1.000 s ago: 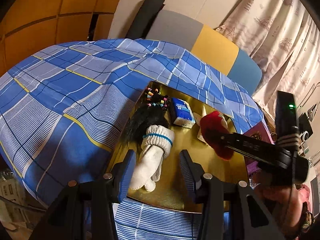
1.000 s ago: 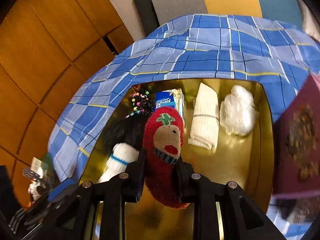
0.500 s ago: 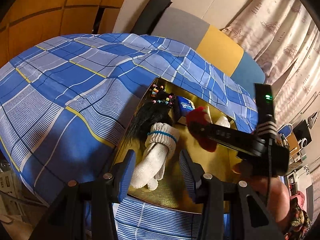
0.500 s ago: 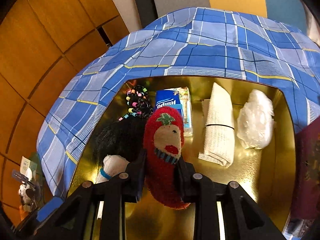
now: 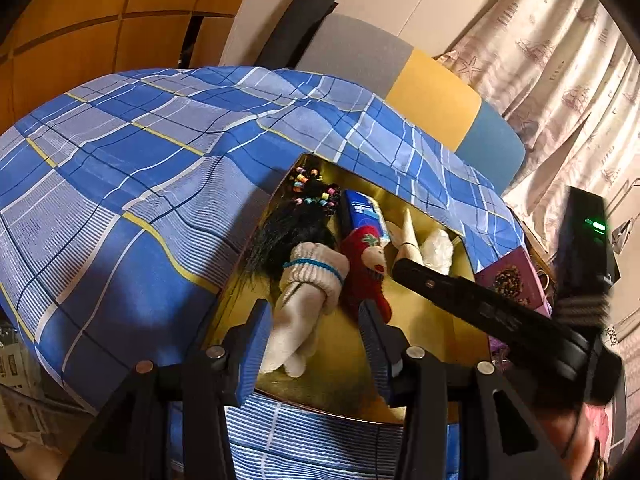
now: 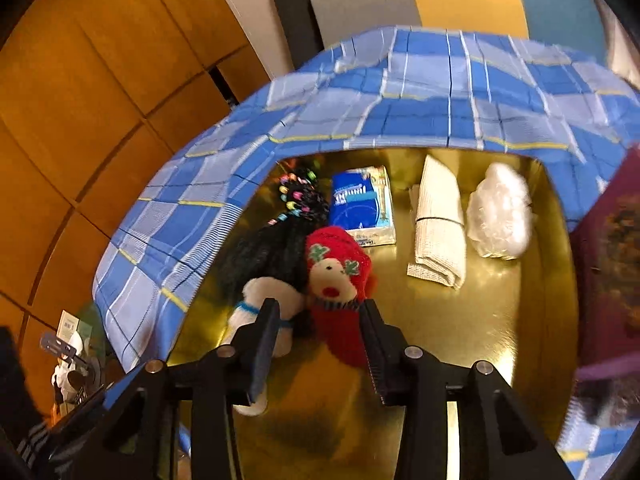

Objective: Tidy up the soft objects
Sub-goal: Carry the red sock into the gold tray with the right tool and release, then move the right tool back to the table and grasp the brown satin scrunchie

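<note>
A red Santa sock point(image 6: 338, 276) lies in the gold tray point(image 6: 500, 320), next to a rolled white sock with a blue stripe point(image 6: 260, 312) and a black wig with coloured beads point(image 6: 280, 240). My right gripper point(image 6: 320, 340) is open, its fingers either side of the red sock's lower end, not gripping it. In the left wrist view the red sock point(image 5: 364, 268) lies beside the white sock point(image 5: 304, 300). My left gripper point(image 5: 312, 344) is open and empty over the white sock's toe end.
The tray also holds a blue tissue pack point(image 6: 360, 208), a folded white cloth point(image 6: 438, 232) and a clear plastic bundle point(image 6: 500, 212). A maroon box point(image 5: 512, 280) stands at the tray's right. A blue checked sheet point(image 5: 120, 180) surrounds the tray.
My right gripper has opened and let go of the red sock, which now lies in the tray beside the white sock. The right gripper has drawn back a little.
</note>
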A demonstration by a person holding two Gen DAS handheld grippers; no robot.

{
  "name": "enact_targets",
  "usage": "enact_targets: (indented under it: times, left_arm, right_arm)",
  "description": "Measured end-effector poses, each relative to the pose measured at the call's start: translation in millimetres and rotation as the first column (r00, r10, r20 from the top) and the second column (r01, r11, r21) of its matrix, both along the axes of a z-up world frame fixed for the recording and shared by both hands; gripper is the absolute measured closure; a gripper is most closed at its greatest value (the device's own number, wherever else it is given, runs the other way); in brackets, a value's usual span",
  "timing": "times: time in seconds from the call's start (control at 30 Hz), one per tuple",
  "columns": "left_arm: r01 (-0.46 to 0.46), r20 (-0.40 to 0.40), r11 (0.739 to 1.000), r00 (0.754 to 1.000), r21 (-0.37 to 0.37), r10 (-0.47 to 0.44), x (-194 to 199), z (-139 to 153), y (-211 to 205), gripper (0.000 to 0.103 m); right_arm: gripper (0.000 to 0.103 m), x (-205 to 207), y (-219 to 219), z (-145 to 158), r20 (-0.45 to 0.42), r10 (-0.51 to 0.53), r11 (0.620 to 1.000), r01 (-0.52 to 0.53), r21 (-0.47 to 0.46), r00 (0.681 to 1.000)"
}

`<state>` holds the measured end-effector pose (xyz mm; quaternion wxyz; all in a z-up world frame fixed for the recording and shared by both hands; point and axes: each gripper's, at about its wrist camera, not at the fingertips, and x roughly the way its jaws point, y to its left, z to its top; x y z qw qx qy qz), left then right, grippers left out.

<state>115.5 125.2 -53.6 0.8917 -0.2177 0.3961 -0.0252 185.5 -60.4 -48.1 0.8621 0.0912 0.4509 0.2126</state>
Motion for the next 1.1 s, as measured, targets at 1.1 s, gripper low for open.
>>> enact_targets:
  times: [1.1]
  left_arm:
    - [0.397, 0.034, 0.912, 0.915, 0.103, -0.402, -31.6, 6.5, -142.4, 0.057]
  right_arm:
    - [0.037, -118.5, -362.9, 8.2, 0.143, -0.671, 0.726, 0.684, -0.078, 0.728]
